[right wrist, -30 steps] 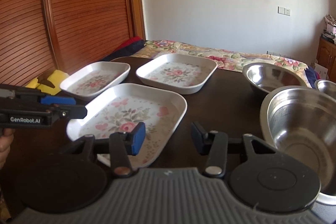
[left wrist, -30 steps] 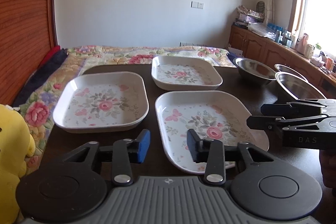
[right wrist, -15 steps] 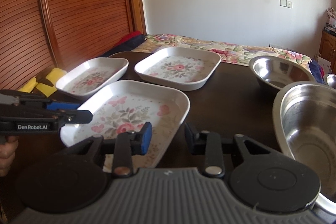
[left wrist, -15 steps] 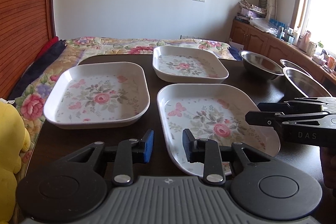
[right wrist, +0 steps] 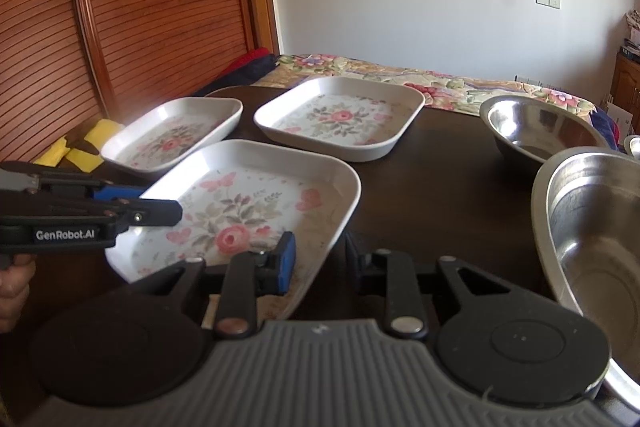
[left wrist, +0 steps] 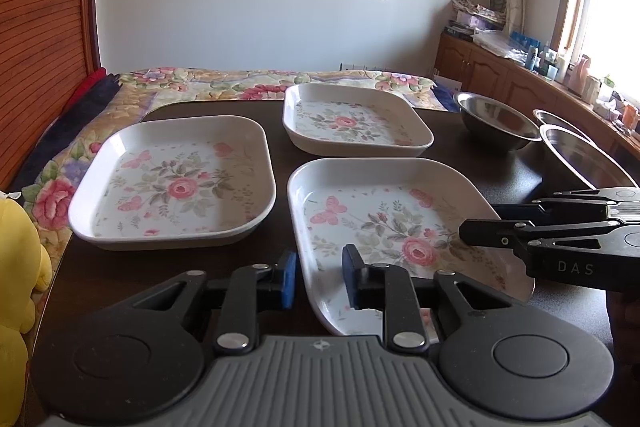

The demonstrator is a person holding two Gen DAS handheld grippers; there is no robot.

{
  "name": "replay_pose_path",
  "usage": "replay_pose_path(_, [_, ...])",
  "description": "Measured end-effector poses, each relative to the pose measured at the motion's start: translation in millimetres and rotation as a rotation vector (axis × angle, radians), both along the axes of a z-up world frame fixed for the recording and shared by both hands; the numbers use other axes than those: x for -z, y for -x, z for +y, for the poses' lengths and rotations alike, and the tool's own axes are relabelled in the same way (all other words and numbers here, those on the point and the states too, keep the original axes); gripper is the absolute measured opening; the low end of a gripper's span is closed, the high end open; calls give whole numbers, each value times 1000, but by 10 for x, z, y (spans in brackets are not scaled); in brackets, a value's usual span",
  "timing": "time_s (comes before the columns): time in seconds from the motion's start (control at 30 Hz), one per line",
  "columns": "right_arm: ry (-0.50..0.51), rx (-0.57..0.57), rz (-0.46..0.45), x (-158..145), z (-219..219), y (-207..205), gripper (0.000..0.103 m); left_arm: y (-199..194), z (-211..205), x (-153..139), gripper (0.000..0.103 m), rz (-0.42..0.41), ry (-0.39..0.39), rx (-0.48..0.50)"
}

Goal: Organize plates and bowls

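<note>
Both grippers (left wrist: 318, 277) (right wrist: 318, 259) now closer astride near plate's (left wrist: 400, 203) edges.

Bare table (left wrist: 276, 131) ahead between the plates (narrow lanes only); steel bowls (right wrist: 592, 227) crowding right of the right fingers (right wrist: 286, 255).

The near corner of the near plate (left wrist: 400, 223) is hidden behind the left gripper (left wrist: 318, 277). The big bowl (right wrist: 596, 227) is cut off by the right edge. The items on the sideboard (left wrist: 540, 67) are too small to be told.
</note>
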State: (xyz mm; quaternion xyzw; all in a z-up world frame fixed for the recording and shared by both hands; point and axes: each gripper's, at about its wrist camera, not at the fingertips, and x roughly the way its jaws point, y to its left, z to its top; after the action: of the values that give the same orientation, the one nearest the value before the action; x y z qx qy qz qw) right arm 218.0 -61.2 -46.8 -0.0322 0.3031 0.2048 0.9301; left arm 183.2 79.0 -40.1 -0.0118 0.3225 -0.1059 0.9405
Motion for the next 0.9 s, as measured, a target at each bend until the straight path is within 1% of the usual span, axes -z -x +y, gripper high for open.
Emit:
replay_pose_path(0.07, [-3, -5, 2, -1, 4, 2, 24, 0, -1, 4, 22, 0, 0, -5])
replay_pose_path(0.13, [-4, -3, 1, 2, 8, 8, 24, 7, 7, 7, 20, 0, 4, -9])
replay_pose_path(0.2, [-4, 5, 2, -2, 4, 15, 19, 16, 10, 2, 18, 3, 6, -17])
replay_pose_path(0.47, [-25, 25, 1, -49, -75, 91, 19, 143, -22, -73, 18, -2, 24, -13])
replay_pose_path(0.9, [-52, 17, -19, -142, -114, 414, 18, 481, -48, -179, 18, -21, 26, -13])
